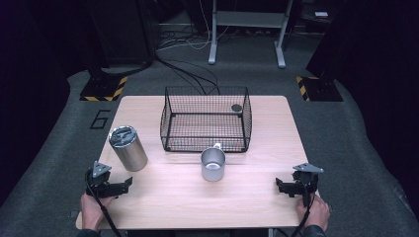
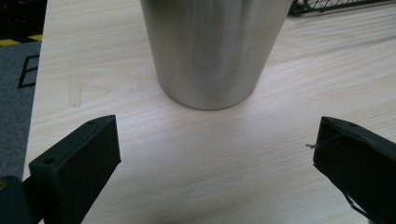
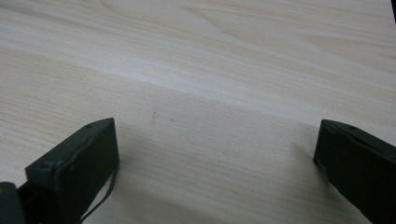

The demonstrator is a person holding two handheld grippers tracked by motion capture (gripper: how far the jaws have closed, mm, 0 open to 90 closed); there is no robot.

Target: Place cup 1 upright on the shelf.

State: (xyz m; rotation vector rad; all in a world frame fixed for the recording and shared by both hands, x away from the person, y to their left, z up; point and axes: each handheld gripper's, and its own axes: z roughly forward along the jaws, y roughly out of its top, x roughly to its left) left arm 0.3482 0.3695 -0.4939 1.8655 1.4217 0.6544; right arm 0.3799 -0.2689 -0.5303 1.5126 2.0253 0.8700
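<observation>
A tall steel tumbler (image 1: 128,148) with a dark lid stands at the table's left; its lower body (image 2: 212,51) rises just ahead of my left gripper. My left gripper (image 1: 126,185) rests near the front left corner, open, with bare wood between its jaws (image 2: 215,158). A small metal mug (image 1: 213,164) with a handle stands mid-table, in front of a black wire basket (image 1: 170,121). A small dark round object (image 1: 236,107) lies in the basket's far right corner. My right gripper (image 1: 280,186) sits at the front right, open over bare table (image 3: 215,158).
The light wooden table (image 1: 197,202) ends close behind both hands. Grey carpet surrounds it. Cables (image 1: 192,74), a grey stand (image 1: 247,29) and hazard-striped bases (image 1: 104,89) lie on the floor beyond the far edge.
</observation>
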